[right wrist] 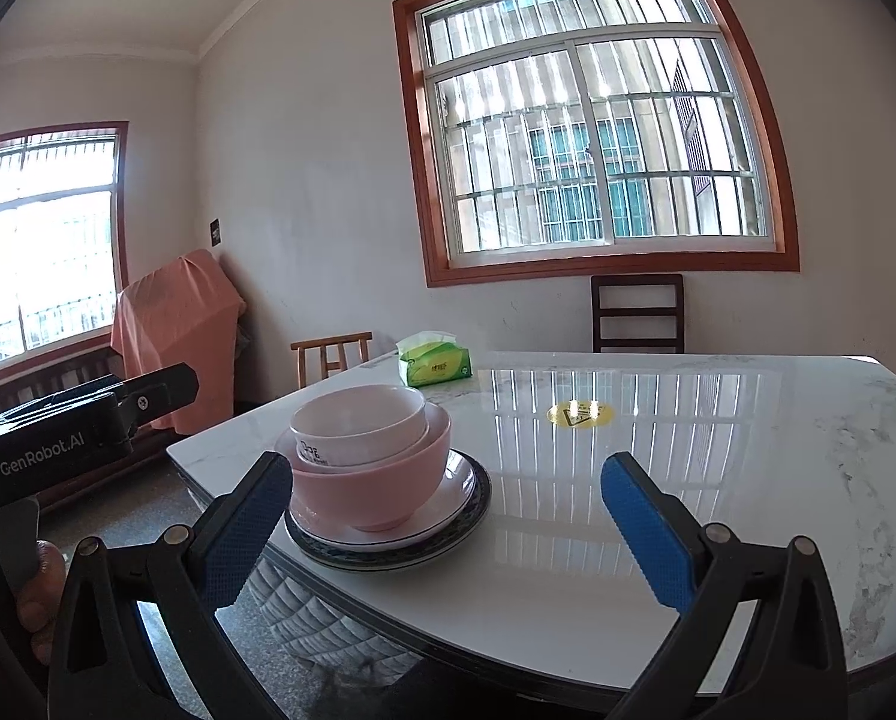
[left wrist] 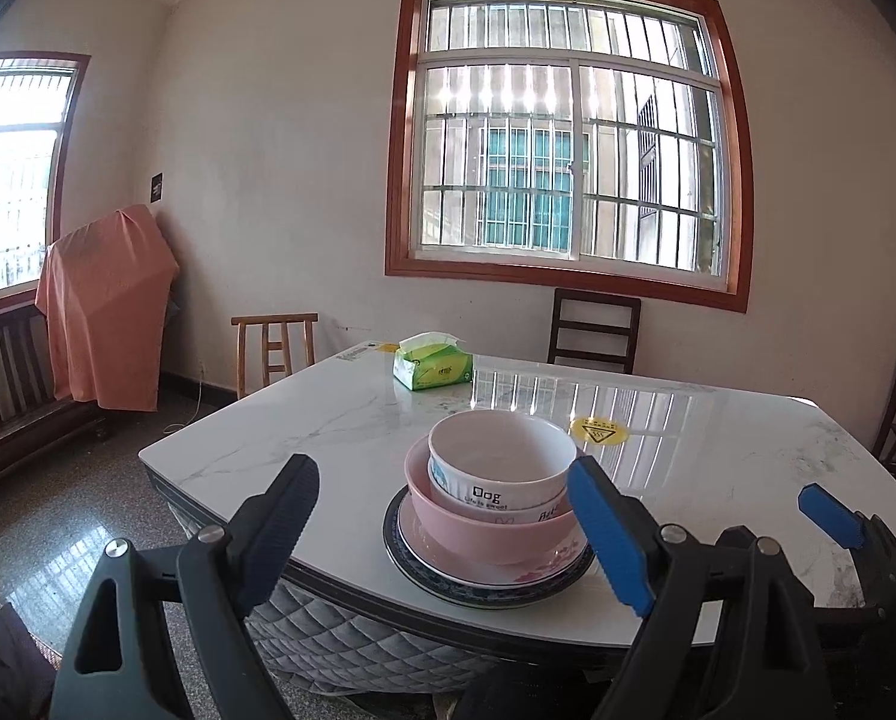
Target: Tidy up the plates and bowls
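Observation:
One stack stands near the front edge of the marble table. A white bowl with "Dog" lettering sits in another white bowl, inside a pink bowl, on a white floral plate over a blue-rimmed plate. My left gripper is open, held back from the stack with its fingers framing it and nothing between them. The right gripper is open and empty too, just right of the stack: white bowl, pink bowl, plates. The right gripper's blue finger shows in the left wrist view.
A green tissue pack lies at the table's far edge. A yellow sticker marks the tabletop. Wooden chairs stand behind the table under a barred window. An orange cloth drapes furniture at the left. A hand holds the left tool.

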